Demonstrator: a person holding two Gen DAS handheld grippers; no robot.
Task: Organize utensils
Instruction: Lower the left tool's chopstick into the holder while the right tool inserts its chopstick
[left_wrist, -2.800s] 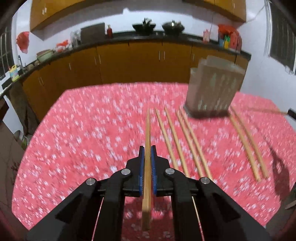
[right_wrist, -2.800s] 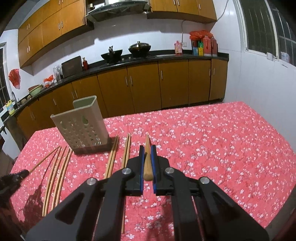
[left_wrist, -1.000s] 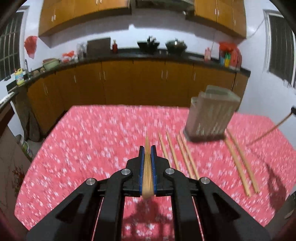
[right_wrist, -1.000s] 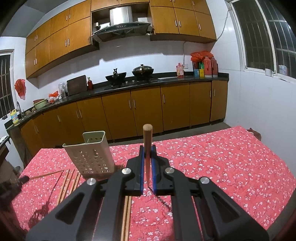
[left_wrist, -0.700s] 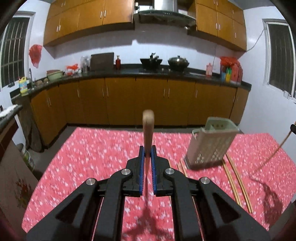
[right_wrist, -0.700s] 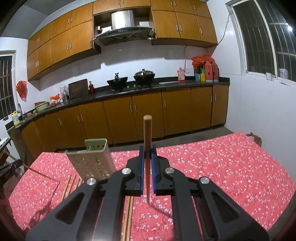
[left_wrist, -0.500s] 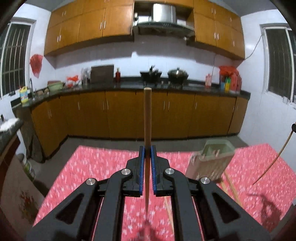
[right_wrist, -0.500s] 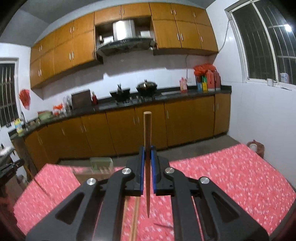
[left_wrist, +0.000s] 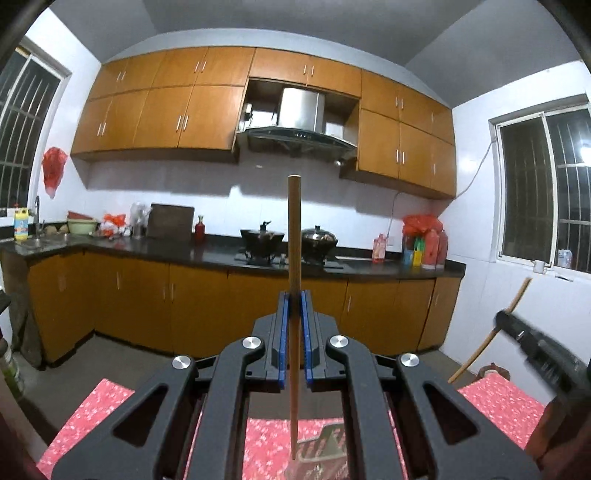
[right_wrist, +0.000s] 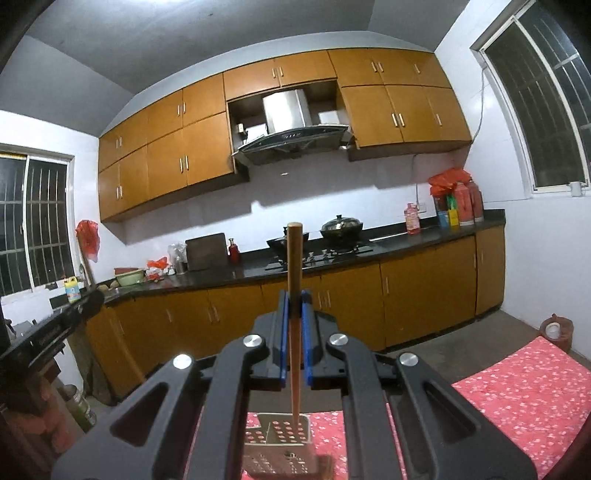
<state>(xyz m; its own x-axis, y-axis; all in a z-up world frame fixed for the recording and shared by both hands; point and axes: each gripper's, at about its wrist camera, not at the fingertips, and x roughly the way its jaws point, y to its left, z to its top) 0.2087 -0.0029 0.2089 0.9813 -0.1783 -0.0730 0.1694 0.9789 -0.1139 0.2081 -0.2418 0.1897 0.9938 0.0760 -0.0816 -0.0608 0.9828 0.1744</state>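
Note:
My left gripper (left_wrist: 294, 306) is shut on a wooden chopstick (left_wrist: 294, 236) held upright, its lower tip just above the pale perforated utensil holder (left_wrist: 325, 450) on the red flowered table (left_wrist: 99, 406). My right gripper (right_wrist: 294, 306) is shut on another wooden chopstick (right_wrist: 294, 258), also upright, its lower tip at the holder's (right_wrist: 284, 439) open top. The right gripper (left_wrist: 532, 343) with its chopstick (left_wrist: 491, 332) shows at the right of the left wrist view. The left gripper's body (right_wrist: 55, 328) shows at the left of the right wrist view.
Beyond the table (right_wrist: 517, 384) is a gap of floor, then a dark kitchen counter (left_wrist: 221, 254) over brown cabinets with woks (left_wrist: 262, 236), bottles and a cutting board. A window (right_wrist: 546, 110) is on the right wall. The chopsticks lying on the table are hidden.
Both grippers have lifted and tilted up, swinging their chopsticks from flat on the table to upright. Both now hang over the holder, which has come under the fingers.

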